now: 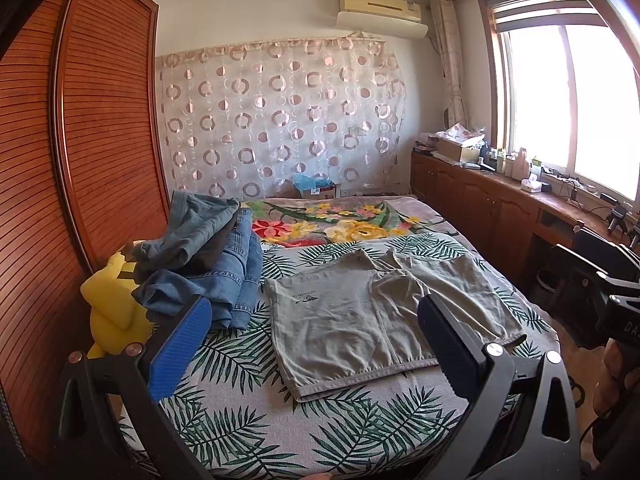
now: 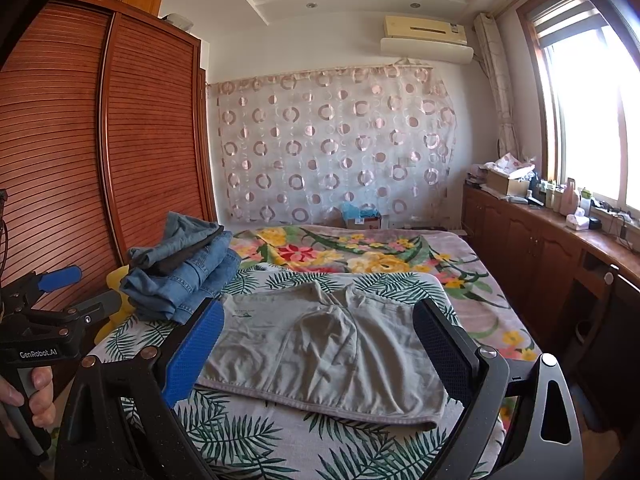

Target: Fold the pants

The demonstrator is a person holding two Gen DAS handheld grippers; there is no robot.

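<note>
- Left wrist view: the left gripper point(image 1: 316, 344) hangs above the near edge of the bed point(image 1: 248, 432), its jaws spread wide with nothing between them.
- The shorts point(image 1: 372, 312), grey and spread flat on the leaf-print sheet, lie just ahead of the fingers, well within reach; they look laid out ready for a fold.
- The near hem faces the camera, so a first fold probably begins there or at a side edge.
- A denim pile point(image 1: 212, 256) sits left of the shorts, near but apart, stacked as if already folded and set aside. A yellow toy point(image 1: 108, 312) pokes out beside it.
- At the right edge the right gripper point(image 1: 616, 292) shows only in part, held by a hand point(image 1: 612, 380).
- Right wrist view: the right gripper point(image 2: 320, 348) also has its jaws wide apart and empty, raised above the shorts point(image 2: 320, 344), touching nothing.
- The shorts lie flat across the middle of the bed point(image 2: 248, 440), the denim pile point(image 2: 184, 276) at their far left corner.
- The left gripper point(image 2: 76, 292) appears at the left, gripped by a hand point(image 2: 28, 396), fingers open.
- Both tools are set on either side, likely to take two points at once.
</note>
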